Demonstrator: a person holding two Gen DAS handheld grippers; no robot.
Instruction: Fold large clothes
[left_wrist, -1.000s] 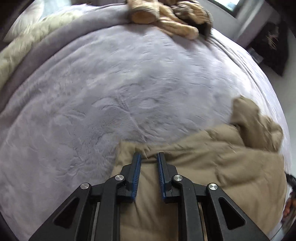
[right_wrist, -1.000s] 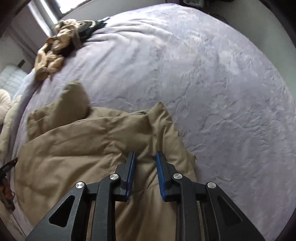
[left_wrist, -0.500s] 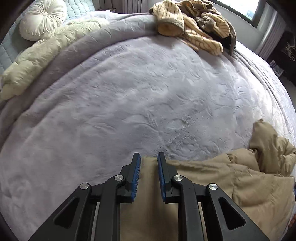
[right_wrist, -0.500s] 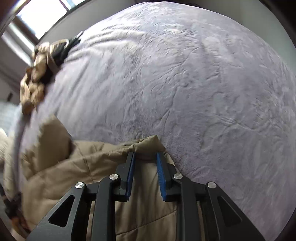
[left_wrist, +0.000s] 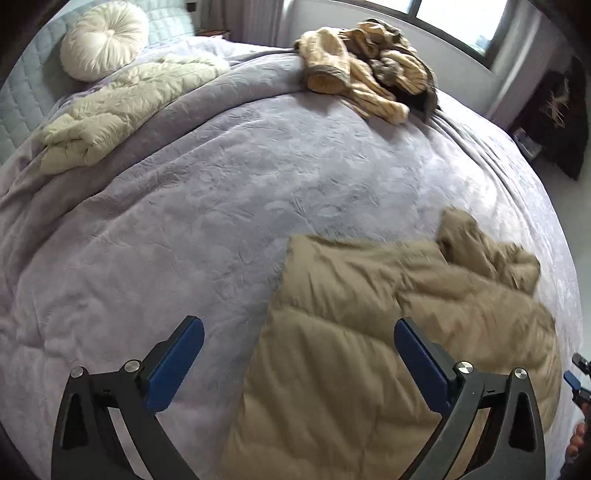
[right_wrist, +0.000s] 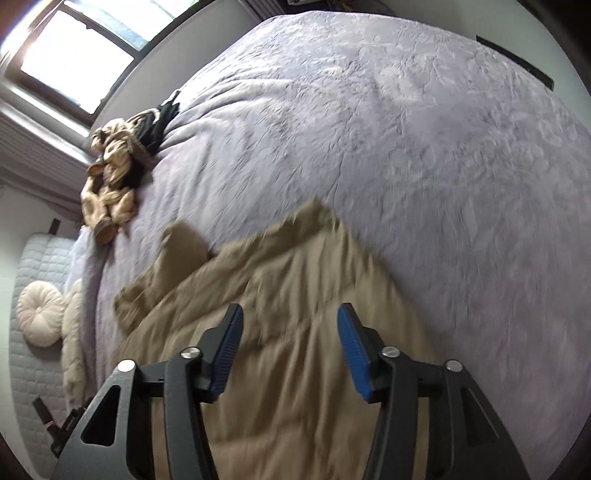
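A big tan puffy jacket (left_wrist: 388, 332) lies spread on the purple bed (left_wrist: 221, 206). The left gripper (left_wrist: 295, 354) hangs above its edge, jaws opening wide, holding nothing. The right gripper (right_wrist: 290, 347) hangs over the jacket too, jaws opening, not pinching it. A pile of clothes (left_wrist: 369, 66) sits far off.
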